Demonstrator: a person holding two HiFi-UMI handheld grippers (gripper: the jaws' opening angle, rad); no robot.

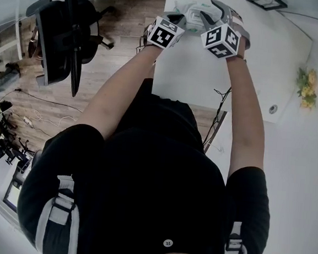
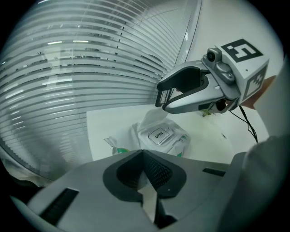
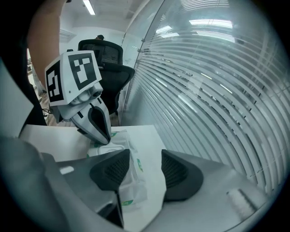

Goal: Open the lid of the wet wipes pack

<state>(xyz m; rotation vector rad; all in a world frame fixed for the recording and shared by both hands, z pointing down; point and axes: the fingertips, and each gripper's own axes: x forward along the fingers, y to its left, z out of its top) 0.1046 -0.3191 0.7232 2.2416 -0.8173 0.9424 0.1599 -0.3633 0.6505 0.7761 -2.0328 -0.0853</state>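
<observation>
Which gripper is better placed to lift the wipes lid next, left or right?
Right. The right gripper hangs open over the lid, marked OPEN, while the left gripper is shut on the edge of the wet wipes pack, steadying it.

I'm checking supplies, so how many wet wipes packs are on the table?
1. The wet wipes pack lies on the white table, beneath the tips of the left gripper and right gripper. They may hide another.

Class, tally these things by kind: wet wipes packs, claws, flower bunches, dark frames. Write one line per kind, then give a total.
wet wipes pack: 1
claws: 2 (left claw, right claw)
flower bunch: 1
dark frame: 1
Total: 5
</observation>
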